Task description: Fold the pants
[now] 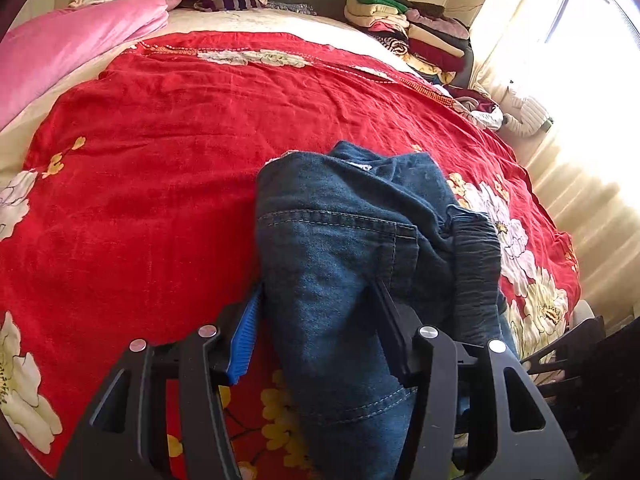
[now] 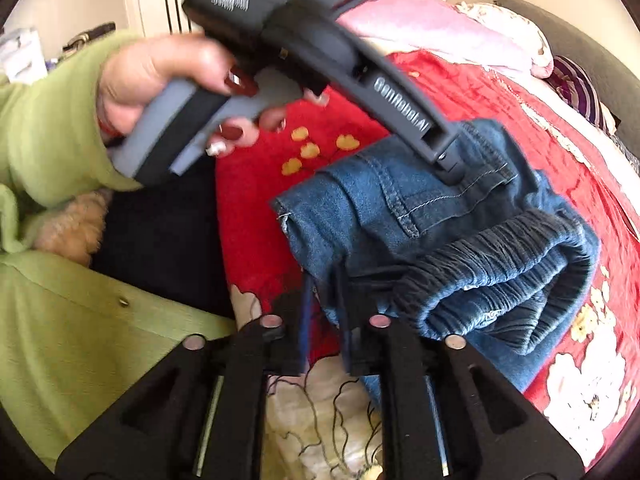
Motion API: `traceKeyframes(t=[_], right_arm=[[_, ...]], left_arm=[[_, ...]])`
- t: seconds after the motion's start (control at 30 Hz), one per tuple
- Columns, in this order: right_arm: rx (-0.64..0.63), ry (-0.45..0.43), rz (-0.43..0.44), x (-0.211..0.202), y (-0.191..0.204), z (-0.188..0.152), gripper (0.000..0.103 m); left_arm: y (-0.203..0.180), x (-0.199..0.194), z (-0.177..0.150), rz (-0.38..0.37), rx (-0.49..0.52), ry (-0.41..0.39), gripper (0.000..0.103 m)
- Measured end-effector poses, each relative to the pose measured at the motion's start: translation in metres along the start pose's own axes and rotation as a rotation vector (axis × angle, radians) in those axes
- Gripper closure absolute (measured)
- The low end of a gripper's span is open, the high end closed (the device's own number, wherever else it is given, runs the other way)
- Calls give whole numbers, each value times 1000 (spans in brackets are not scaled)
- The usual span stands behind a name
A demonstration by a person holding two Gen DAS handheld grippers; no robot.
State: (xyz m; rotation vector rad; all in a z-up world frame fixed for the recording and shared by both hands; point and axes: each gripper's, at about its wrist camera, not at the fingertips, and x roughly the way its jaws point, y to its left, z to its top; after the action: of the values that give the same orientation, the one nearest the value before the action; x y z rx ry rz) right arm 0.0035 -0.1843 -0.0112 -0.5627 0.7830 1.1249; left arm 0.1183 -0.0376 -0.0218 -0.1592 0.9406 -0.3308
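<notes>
Dark blue jeans [image 1: 352,248] lie folded in a thick bundle on a red flowered bedspread [image 1: 160,160]. My left gripper [image 1: 320,308] stands wide open with its jaws on either side of the bundle's near part, the blue pad on the left. In the right wrist view the jeans [image 2: 440,232] show their elastic waistband at the right, and the left gripper's body [image 2: 400,108] reaches over them from above. My right gripper [image 2: 324,292] sits at the bundle's near left edge with a narrow gap between its fingers; denim reaches into that gap.
A pink quilt [image 1: 60,48] and pillows lie at the head of the bed. A stack of folded clothes [image 1: 408,28] stands at the far right corner. A bright curtained window [image 1: 580,80] is on the right. The person's green sleeve [image 2: 48,120] fills the left.
</notes>
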Motion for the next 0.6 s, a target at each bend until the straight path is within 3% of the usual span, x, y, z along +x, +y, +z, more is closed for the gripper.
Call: traceKeyframes(t=[0.1,0.23,0.37,0.5,0.6], right_arm=[[17,-54,-9,-20,3,4,90],[72,-139,-40,-49,-1,6,72],[116,-210,-95,-71,-9,6,68],[169,-277,-169,-89,-23,11,52],[209,-312,-213,-101,-33,9,42]], left_arm=[[-2,-5,0,-3,1,-9,51],[-4,-12,0,-5,1,-27,45],[-8,-21,1,-6,5,-52,45],[-11,-29,2,2,8,-71,34],[-11,-33,3,8,9,-85,33]])
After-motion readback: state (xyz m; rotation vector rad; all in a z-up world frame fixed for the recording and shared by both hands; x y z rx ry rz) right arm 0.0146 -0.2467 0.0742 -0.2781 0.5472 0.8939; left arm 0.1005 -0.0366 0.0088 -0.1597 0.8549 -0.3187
